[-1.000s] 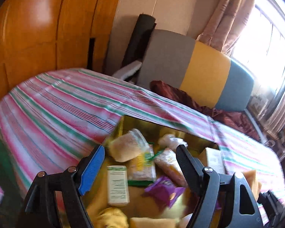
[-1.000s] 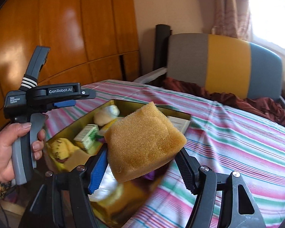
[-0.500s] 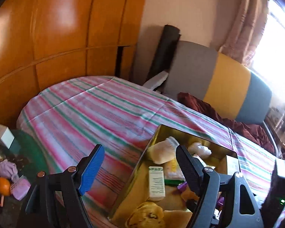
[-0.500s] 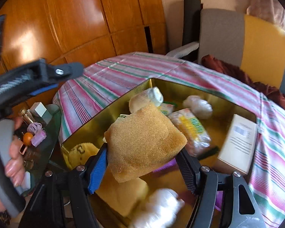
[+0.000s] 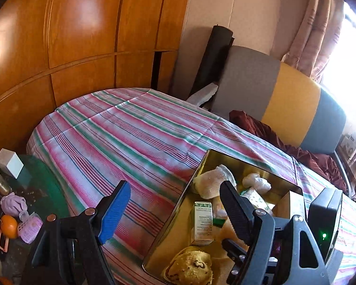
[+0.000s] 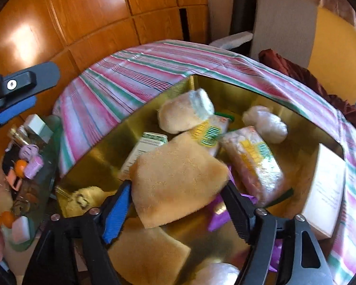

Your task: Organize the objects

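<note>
Between the opening jaws of the right gripper sits a tan sponge, low over the open gold tin; the pads look to be just parting from its sides, so I judge it is being let go. A second ago the same sponge was carried above the tin's near edge and squeezed tighter; now it hangs over the middle of the box, above a second sponge lying on the bottom. That means this item is all but delivered, and the drop should land it among what is already packed: a green-and-white carton, yellow-printed packets, a wrapped bun and a white box against the right wall. To the left, the left gripper hangs wide and empty over the striped cloth at the tin's left rim, and has swung off the contents it faced earlier. Beyond stand a grey-and-yellow chair and wood panelling.
</note>
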